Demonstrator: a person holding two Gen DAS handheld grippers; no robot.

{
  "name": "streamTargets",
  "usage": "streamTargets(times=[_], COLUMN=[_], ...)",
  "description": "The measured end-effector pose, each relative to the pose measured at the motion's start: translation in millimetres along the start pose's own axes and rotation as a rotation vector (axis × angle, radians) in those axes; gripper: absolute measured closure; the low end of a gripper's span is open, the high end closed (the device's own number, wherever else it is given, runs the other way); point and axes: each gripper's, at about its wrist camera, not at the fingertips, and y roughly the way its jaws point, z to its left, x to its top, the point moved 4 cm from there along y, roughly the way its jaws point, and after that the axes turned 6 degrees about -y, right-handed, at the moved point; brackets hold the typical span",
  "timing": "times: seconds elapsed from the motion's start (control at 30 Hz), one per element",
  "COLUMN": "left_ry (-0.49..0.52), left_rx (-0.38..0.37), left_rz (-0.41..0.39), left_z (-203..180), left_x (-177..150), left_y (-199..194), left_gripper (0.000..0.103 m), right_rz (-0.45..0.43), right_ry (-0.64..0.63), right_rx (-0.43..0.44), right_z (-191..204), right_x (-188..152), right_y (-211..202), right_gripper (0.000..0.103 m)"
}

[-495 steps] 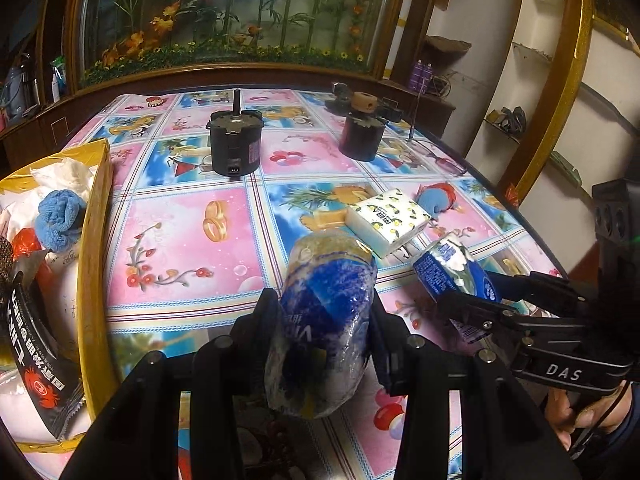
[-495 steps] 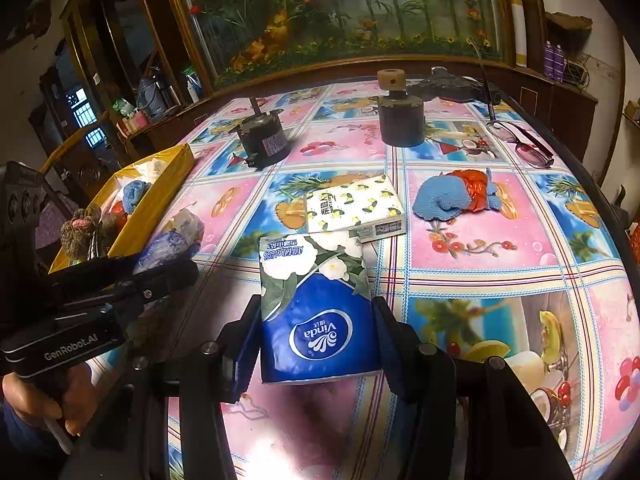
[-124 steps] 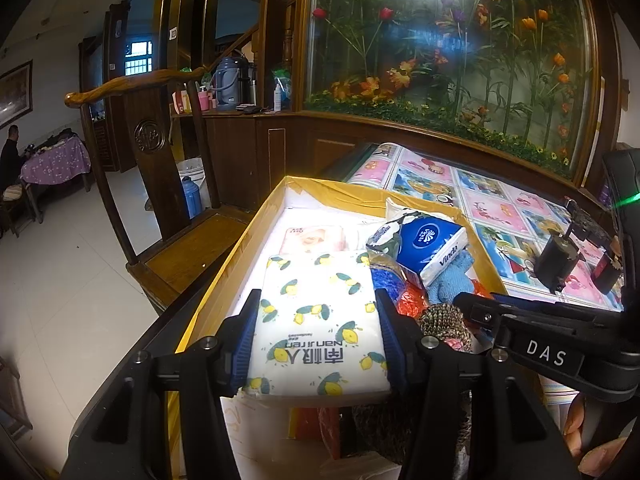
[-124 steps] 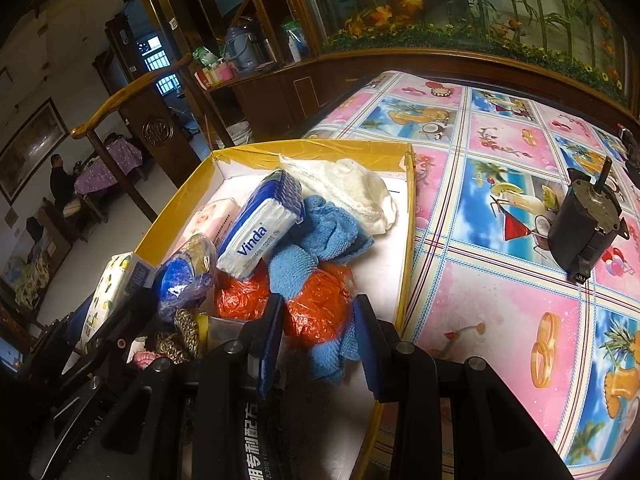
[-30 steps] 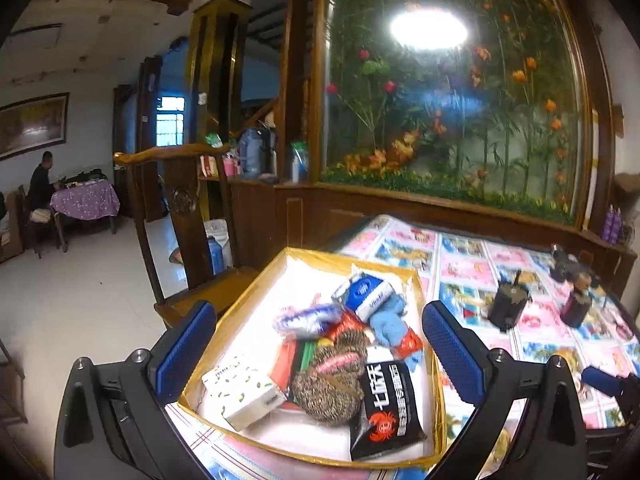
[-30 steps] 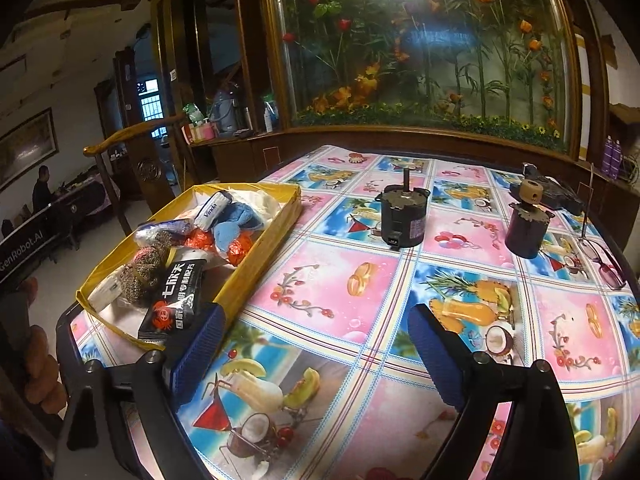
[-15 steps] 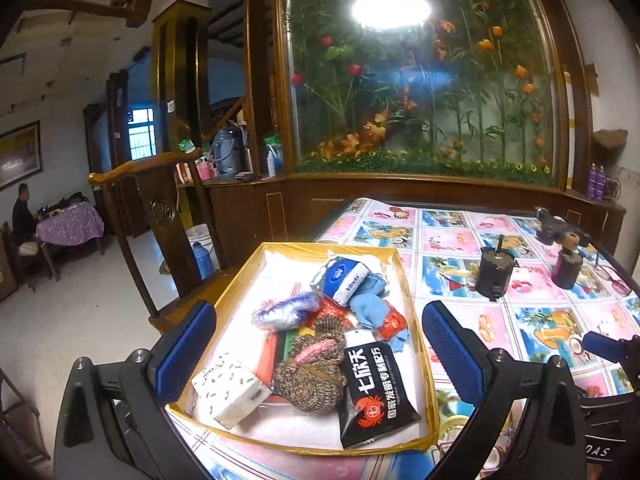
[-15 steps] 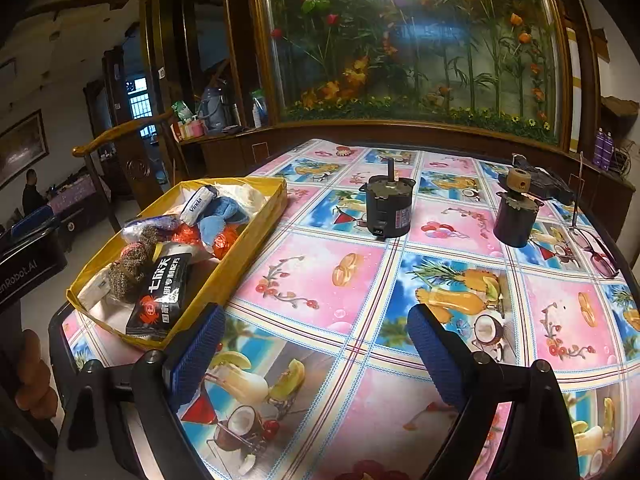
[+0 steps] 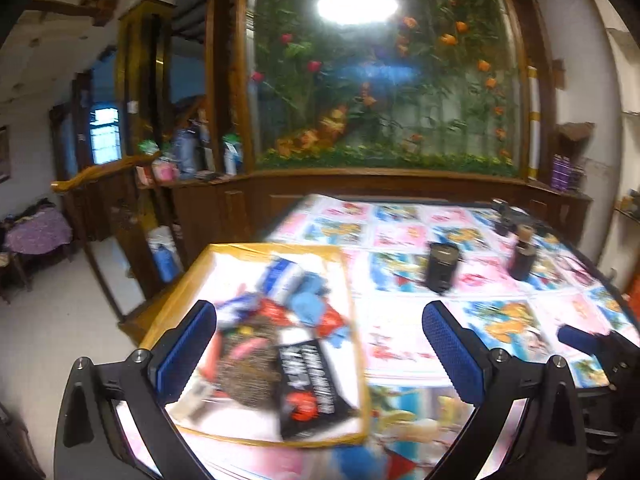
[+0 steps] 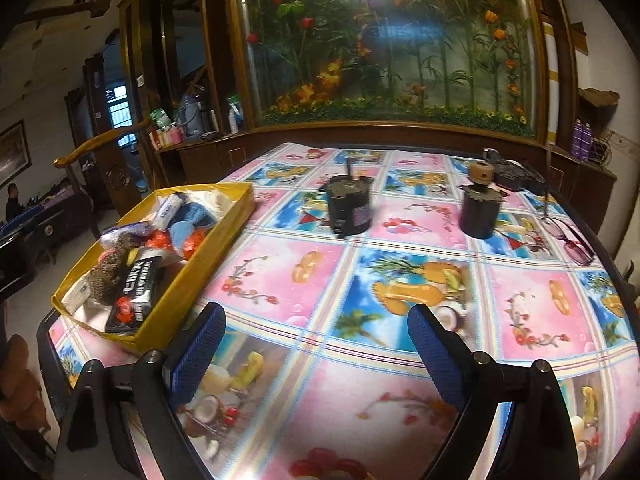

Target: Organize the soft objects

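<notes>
Both grippers empty above the table; soft objects sit in the yellow tray.

Left gripper (image 9: 320, 350) and right gripper (image 10: 316, 350): fingers spread wide, holding nothing. The yellow tray (image 10: 208, 256), left of frame centre, contains a blue tissue pack (image 10: 168, 206), blue cloth (image 10: 196, 216), knitted item (image 10: 108, 272) and black packet (image 10: 134, 296). Two black cylinders (image 10: 350, 208) stand upper centre on the tablecloth (image 10: 360, 280).

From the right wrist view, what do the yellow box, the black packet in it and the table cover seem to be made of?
Yellow box: probably cardboard with a glossy yellow skin; its walls stand thin and straight.
Black packet: likely plastic film; printed, slightly shiny and flat.
Table cover: seemingly wipeable vinyl or oilcloth; the printed fruit pattern reflects the lamp.
</notes>
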Motion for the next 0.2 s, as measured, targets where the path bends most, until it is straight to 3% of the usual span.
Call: streamTargets(times=[0.2], left_ry=[0.047], left_rx=[-0.083], left_rz=[0.082], left_z=[-49], left_x=[-11], left_y=[10], left_gripper=[0.000], right_rz=[0.027], right_ry=[0.111], right_rx=[-0.077], right_z=[-53], right_x=[-11], right_y=[-13], right_gripper=[0.008])
